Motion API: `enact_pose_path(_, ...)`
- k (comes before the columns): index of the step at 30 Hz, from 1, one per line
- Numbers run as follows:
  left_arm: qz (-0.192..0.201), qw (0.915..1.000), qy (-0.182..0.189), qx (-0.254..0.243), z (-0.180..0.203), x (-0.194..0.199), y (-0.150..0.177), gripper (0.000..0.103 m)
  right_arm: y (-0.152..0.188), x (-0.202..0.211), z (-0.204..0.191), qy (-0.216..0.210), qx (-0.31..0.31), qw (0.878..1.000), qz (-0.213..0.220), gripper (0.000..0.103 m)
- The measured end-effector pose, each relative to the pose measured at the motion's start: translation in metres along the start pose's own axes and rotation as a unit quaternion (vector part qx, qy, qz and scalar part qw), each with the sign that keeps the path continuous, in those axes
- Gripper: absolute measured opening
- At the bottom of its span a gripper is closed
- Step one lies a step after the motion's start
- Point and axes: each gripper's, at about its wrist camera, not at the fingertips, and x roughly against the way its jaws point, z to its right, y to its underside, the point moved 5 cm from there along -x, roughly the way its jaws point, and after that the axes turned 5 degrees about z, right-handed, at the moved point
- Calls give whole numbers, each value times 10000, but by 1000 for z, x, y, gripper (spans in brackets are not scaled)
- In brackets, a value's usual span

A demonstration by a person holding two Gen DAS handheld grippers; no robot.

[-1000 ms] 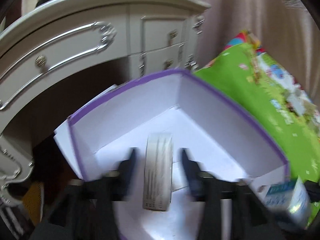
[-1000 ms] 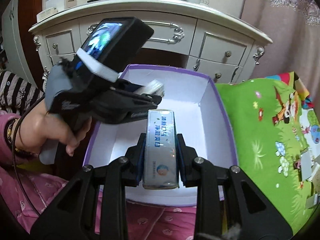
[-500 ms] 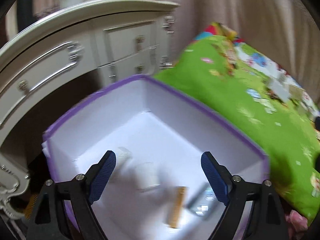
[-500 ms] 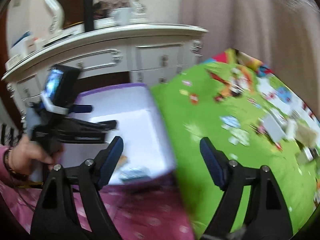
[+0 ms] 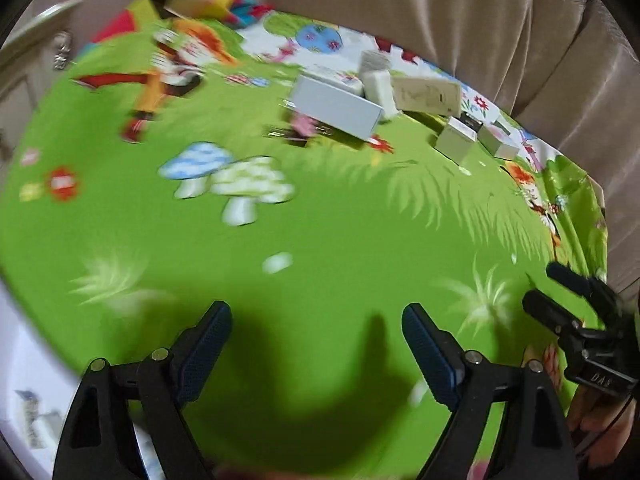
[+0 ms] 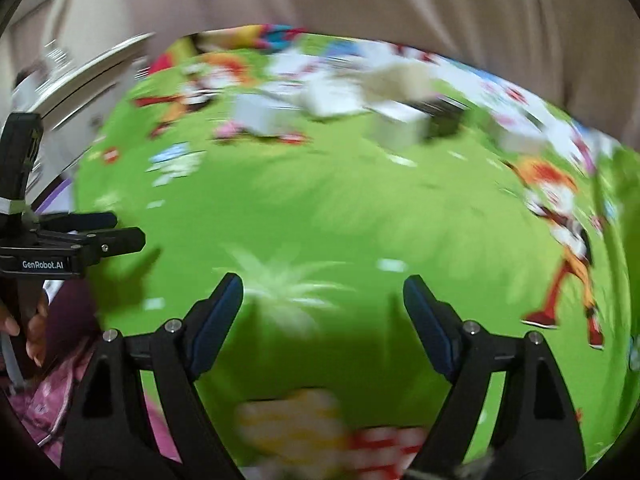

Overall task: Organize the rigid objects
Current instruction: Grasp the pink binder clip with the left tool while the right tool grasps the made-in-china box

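Note:
My left gripper (image 5: 316,336) is open and empty above the green cartoon mat (image 5: 320,220). My right gripper (image 6: 322,306) is open and empty too, over the same mat (image 6: 320,208). Several small boxes lie at the mat's far side: a long grey-white box (image 5: 334,106), a beige box (image 5: 426,96), a small white box (image 5: 378,84) and two small pale boxes (image 5: 456,144). The right wrist view is blurred; the boxes show there as pale shapes (image 6: 396,124). The right gripper shows at the right edge of the left wrist view (image 5: 560,296).
A white box corner with items in it (image 5: 32,420) sits at the lower left. A beige curtain (image 5: 440,8) hangs behind the mat. A white dresser edge (image 5: 36,24) is at the far left. The left gripper body (image 6: 48,240) is at the left of the right wrist view.
Both grippers let go of their items into the purple-rimmed box, opened, and swung right from the box toward the green mat and the loose boxes.

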Motion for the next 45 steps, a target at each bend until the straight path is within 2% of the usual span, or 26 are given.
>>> enact_pose_path(1,87,9999,-35,-72,11,-9,-6,97,-1,-6,16,160,-94,9998,-74,85)
enact_pose_path(2,104,9998,-90,-159,20,-19,-11,103,-4,-13,28,281,-138,9994,-146,85)
enact_pose_path(3,108,9995,-176,-248,25,-26,-13,103,-5,-16,35,309,-144,9993,-174,85)
enact_pose_path(5,167,9962,-621,-581,35,-42,-20,103,-14,-39,47,307,-117,9988,-363,85)
enact_pose_path(6,300,9949,-632,-724,40,-45,-21,103,-17,-47,48,290,-106,9986,-424,86)
enact_pose_path(8,334,9953,-575,-706,40,-46,-23,103,-36,-73,44,231,97,9988,-424,91)
enact_pose_path(16,475,9942,-400,-878,37,-45,-22,103,-108,-155,36,33,267,9986,-445,94)
enact_pose_path(19,463,9942,-385,-896,36,-43,-21,103,-120,-170,38,8,239,9987,-458,91)
enact_pose_path(21,390,9943,-355,-922,35,-43,-23,103,-117,-164,39,34,230,9990,-384,74)
enact_pose_path(22,319,9945,-355,-929,33,-44,-25,103,-115,-158,38,19,237,9992,-319,57)
enact_pose_path(26,149,9963,-530,-659,15,-55,-46,103,-85,-125,41,51,236,9994,-239,57)
enact_pose_path(30,103,9966,-790,-224,-6,-80,-85,103,-59,-96,45,89,193,9995,-232,57)
enact_pose_path(32,135,9951,-909,-373,-8,-98,-105,103,-54,-91,45,76,188,9995,-230,57)
enact_pose_path(34,109,9954,-795,-519,-6,-106,-115,102,-56,-92,45,87,199,9995,-238,57)
enact_pose_path(36,121,9952,-570,-793,3,-104,-115,80,-56,-93,46,73,176,9995,-237,57)
enact_pose_path(37,149,9945,-471,-925,9,-97,-113,52,-56,-93,46,64,166,9996,-235,57)
enact_pose_path(38,104,9943,-384,-990,14,-90,-104,39,-55,-92,45,64,165,9996,-231,57)
enact_pose_path(41,302,9951,-139,-931,16,-66,-72,38,-55,-92,45,70,163,9996,-229,57)
enact_pose_path(45,510,9913,-116,-1208,22,-41,-35,38,-55,-92,44,100,177,9995,-226,57)
